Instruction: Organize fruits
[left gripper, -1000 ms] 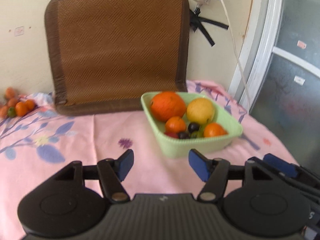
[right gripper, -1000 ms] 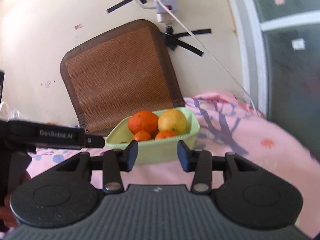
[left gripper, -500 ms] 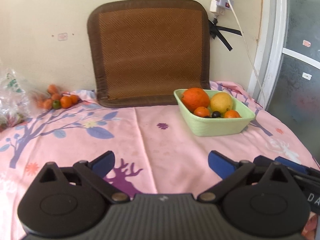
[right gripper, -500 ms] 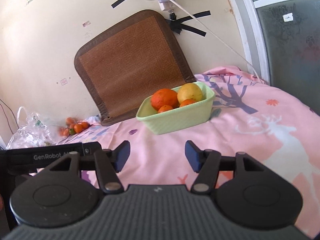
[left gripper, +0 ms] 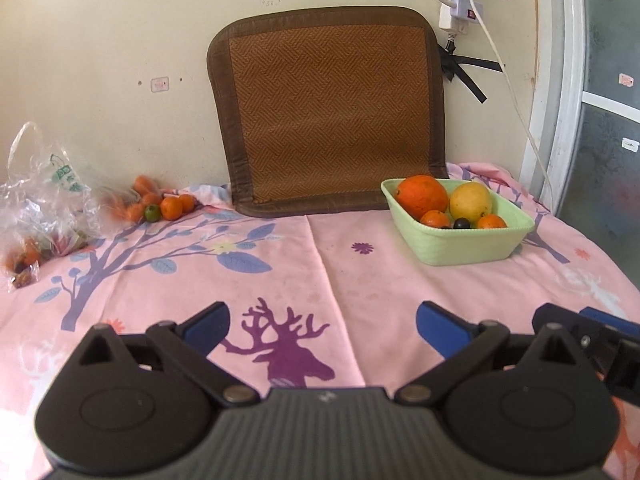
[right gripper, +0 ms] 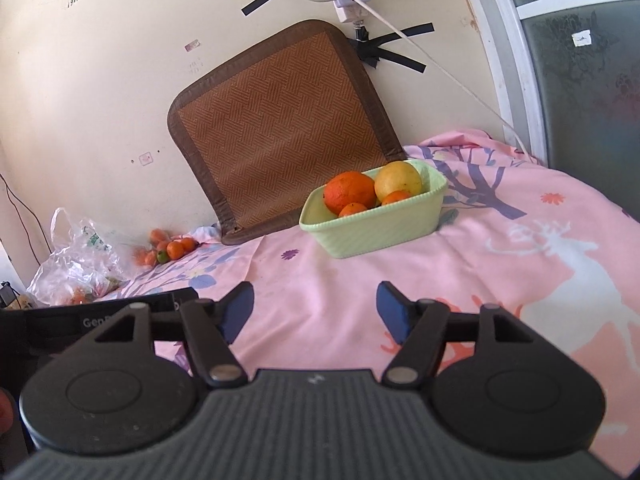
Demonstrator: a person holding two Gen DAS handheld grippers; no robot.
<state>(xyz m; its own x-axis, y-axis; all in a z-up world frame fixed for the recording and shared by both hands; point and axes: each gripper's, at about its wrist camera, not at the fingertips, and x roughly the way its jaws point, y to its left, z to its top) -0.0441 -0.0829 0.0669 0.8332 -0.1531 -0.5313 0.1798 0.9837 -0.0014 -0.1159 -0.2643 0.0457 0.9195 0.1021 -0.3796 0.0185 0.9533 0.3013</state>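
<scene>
Left wrist view: the left gripper (left gripper: 322,326) fills the near edge, its two blue-padded fingers spread wide apart with nothing between them. It hangs above a pink tablecloth (left gripper: 360,280) printed with trees, leaves and a purple deer. At the far right of the table sits a light green basket (left gripper: 464,246). Inside it lie a large orange (left gripper: 422,197), a yellow fruit (left gripper: 470,202) touching the orange's right side, two small tangerines (left gripper: 440,219) nearer the front, and a dark round fruit (left gripper: 463,223) between them. At the far left, against the wall, a loose cluster of small orange fruits (left gripper: 170,207) includes one green fruit (left gripper: 151,213). Just left of that cluster lies a crumpled clear plastic bag (left gripper: 44,208) with more fruit inside. A brown woven mat (left gripper: 328,116) leans upright against the cream wall, behind the basket. Part of the right gripper shows at the near right edge.

Right wrist view: the right gripper (right gripper: 316,308) is also open, fingers moderately apart and empty. The view is tilted. The green basket (right gripper: 376,230) sits straight ahead in the middle distance, the orange (right gripper: 348,197) and yellow fruit (right gripper: 398,180) rising above its rim. The loose fruit cluster (right gripper: 170,249) and plastic bag (right gripper: 76,268) lie far left. The woven mat (right gripper: 276,128) leans behind the basket. A black bar of the left gripper crosses the near left.
</scene>
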